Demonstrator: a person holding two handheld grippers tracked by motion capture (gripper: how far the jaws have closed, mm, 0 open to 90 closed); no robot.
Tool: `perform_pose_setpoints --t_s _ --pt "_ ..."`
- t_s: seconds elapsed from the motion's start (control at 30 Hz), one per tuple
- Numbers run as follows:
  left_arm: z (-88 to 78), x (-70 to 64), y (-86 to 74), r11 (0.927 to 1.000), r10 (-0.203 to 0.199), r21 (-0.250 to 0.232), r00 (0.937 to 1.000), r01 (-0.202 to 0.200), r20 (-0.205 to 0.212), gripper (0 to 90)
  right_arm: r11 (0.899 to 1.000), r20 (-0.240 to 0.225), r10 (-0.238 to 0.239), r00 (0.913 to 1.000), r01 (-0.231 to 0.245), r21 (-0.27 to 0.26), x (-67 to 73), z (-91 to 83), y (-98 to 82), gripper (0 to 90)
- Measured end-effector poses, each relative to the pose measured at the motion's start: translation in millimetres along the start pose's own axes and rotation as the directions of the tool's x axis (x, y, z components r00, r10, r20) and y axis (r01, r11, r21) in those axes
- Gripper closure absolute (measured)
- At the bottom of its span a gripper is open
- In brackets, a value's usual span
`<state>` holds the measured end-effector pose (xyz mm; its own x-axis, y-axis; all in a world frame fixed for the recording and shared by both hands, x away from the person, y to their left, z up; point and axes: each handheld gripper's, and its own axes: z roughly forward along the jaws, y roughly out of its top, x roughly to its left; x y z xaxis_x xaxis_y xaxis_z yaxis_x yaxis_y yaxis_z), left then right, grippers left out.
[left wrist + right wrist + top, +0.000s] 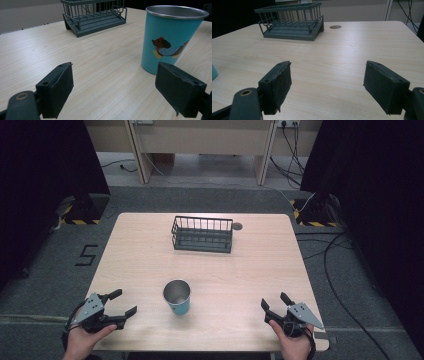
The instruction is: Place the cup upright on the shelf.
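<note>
I hold both tongs, left gripper [121, 303] and right gripper [273, 302], spread wide, flanking upright cup [177, 296], ready to approach.

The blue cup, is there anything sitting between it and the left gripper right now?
Nothing visible does. The left gripper rests open near the table's front edge, and only bare wooden table lies between it and the blue cup. In the left gripper view the cup stands upright just beyond one jaw. The wire basket sits farther back.
</note>
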<state>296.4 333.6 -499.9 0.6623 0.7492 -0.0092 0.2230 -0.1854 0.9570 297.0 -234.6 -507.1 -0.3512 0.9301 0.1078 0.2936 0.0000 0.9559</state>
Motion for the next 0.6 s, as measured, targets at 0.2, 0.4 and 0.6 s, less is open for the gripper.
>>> perform_pose_setpoints --t_s 0.2,0.4,0.6 --pt "0.7 -6.8 2.0 0.9999 0.011 -0.009 0.9993 -0.011 0.034 14.4 1.0 -0.001 -0.011 0.9999 0.011 -0.012 0.4 -0.8 2.0 22.8" --pt "4.9 -16.1 4.9 0.9997 0.02 -0.018 0.9972 -0.019 0.073 14.4 1.0 0.002 -0.013 0.9999 0.013 -0.014 -0.7 -1.0 2.4 22.7" --pt "12.5 -28.3 8.2 0.9993 0.029 -0.026 0.992 -0.026 0.123 14.4 1.0 0.006 -0.012 0.9999 0.012 -0.018 -0.8 -2.0 4.0 22.4"
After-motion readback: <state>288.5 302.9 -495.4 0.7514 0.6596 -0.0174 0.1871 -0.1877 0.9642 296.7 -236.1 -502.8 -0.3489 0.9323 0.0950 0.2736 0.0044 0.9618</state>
